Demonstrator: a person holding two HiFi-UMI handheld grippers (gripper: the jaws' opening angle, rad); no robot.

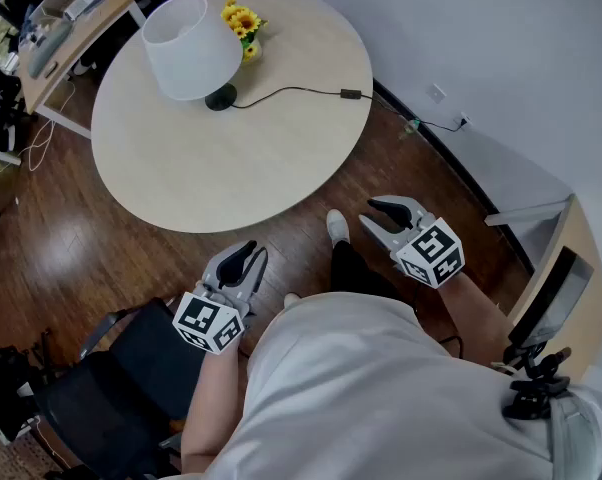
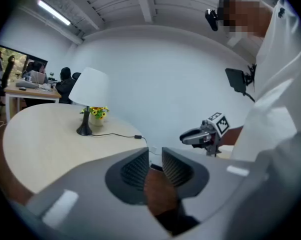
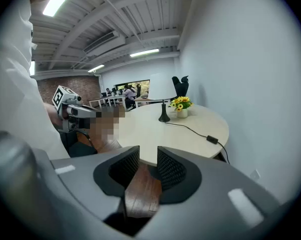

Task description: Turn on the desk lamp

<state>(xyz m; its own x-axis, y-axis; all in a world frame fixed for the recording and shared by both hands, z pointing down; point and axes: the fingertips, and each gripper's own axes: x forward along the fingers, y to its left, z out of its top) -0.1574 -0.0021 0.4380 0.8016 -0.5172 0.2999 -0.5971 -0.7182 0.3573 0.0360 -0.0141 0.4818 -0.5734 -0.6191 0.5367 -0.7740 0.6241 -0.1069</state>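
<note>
The desk lamp has a white shade (image 1: 191, 33) and a black base (image 1: 220, 98), and stands at the far side of the round table (image 1: 181, 168). Its black cord runs right to an inline switch (image 1: 350, 94) near the table's edge. My left gripper (image 1: 253, 256) hangs below the table's near edge, open a little and empty. My right gripper (image 1: 369, 214) is off the table's near right edge, also open with nothing between its jaws. The left gripper view shows the lamp (image 2: 89, 91) and switch (image 2: 138, 136) far ahead. The right gripper view shows the switch (image 3: 211, 139).
A small vase of sunflowers (image 1: 243, 20) stands behind the lamp. A black chair (image 1: 111, 388) sits at my lower left. A desk with clutter (image 1: 61, 18) is at the upper left, another desk with a monitor (image 1: 556, 298) at the right. The cord reaches a wall socket (image 1: 436, 93).
</note>
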